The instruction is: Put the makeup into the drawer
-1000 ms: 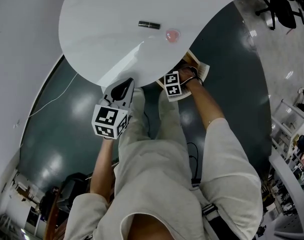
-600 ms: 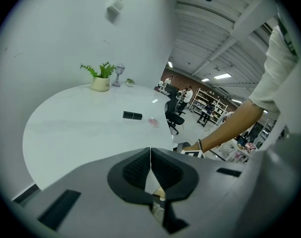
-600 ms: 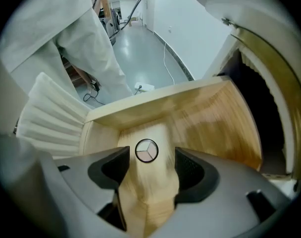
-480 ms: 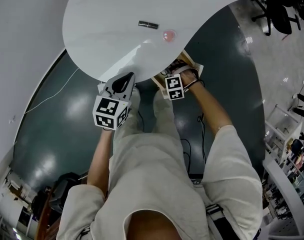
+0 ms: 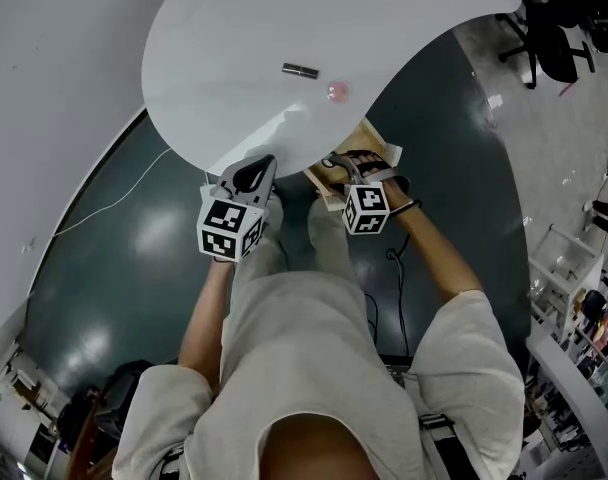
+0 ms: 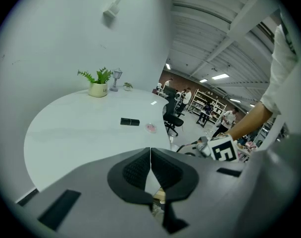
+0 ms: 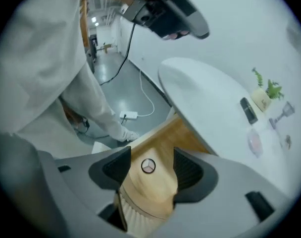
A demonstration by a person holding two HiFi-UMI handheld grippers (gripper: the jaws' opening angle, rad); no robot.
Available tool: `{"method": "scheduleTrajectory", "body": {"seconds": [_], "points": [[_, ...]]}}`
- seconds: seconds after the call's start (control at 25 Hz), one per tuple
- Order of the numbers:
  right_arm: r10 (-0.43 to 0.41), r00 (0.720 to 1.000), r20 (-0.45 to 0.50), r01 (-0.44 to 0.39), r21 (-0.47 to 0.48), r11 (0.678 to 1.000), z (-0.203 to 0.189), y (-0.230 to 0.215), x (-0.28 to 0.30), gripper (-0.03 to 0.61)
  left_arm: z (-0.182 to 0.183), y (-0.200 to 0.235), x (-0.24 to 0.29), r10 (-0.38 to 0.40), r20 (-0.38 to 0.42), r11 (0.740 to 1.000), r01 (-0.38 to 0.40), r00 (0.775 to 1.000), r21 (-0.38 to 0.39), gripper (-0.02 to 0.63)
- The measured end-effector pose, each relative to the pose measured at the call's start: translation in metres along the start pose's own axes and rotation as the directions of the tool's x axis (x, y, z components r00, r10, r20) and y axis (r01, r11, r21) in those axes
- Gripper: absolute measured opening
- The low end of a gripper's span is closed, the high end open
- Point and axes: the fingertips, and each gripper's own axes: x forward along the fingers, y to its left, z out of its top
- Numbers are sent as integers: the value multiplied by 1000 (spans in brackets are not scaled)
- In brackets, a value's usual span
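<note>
A black lipstick tube (image 5: 300,69) (image 6: 129,122) (image 7: 248,110) and a pink round compact (image 5: 337,92) (image 6: 151,128) (image 7: 254,142) lie on the white round table (image 5: 234,38). Under its near edge a wooden drawer (image 5: 327,184) (image 7: 176,132) stands pulled out. My right gripper (image 5: 338,171) (image 7: 150,170) hangs above the drawer, open; its jaws have just been closing a little with nothing gripped. Below the gap is a blurred tan shape with a small round emblem (image 7: 148,166). My left gripper (image 5: 250,176) (image 6: 150,155) is shut and empty at the table's edge.
A potted plant (image 6: 97,84) (image 7: 266,95) and small ornaments (image 6: 116,78) stand at the table's far side. A white cable (image 5: 104,203) and power strip (image 7: 126,116) lie on the dark floor. Office chairs (image 5: 559,23) stand beyond. The person's legs are below the drawer.
The right gripper has risen out of the drawer toward the camera. The left gripper has stayed about where it was, still shut.
</note>
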Motion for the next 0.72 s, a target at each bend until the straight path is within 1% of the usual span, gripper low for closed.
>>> {"method": "scheduleTrajectory", "body": {"seconds": [0.08, 0.16, 0.24, 0.36, 0.44, 0.56, 0.64, 0.72], "points": [[-11, 997, 77, 2, 126, 992, 12, -2, -19, 268, -2, 0, 1, -2, -1, 1000, 2, 1000, -5, 12], [-43, 987, 154, 2, 256, 967, 23, -10, -36, 265, -2, 1, 3, -5, -3, 1000, 5, 1000, -7, 12], [-99, 969, 225, 5, 384, 923, 30, -24, -54, 264, 1, 0, 7, -8, -1, 1000, 8, 1000, -8, 12], [-210, 932, 295, 18, 541, 841, 35, -49, -76, 261, 4, -2, 10, -13, 3, 1000, 14, 1000, -8, 12], [-287, 905, 314, 37, 614, 788, 36, -69, -85, 261, 4, -1, 11, -15, 2, 1000, 15, 1000, -8, 12], [-389, 867, 313, 67, 698, 713, 32, -98, -92, 268, 1, -1, 10, -15, 1, 1000, 15, 1000, -8, 12], [-427, 855, 295, 92, 723, 684, 24, -115, -92, 270, 1, -2, 11, -14, -1, 1000, 14, 1000, -8, 12], [-448, 853, 267, 124, 729, 673, 16, -132, -88, 277, 1, -4, 11, -12, -4, 1000, 12, 1000, -7, 12]]}}
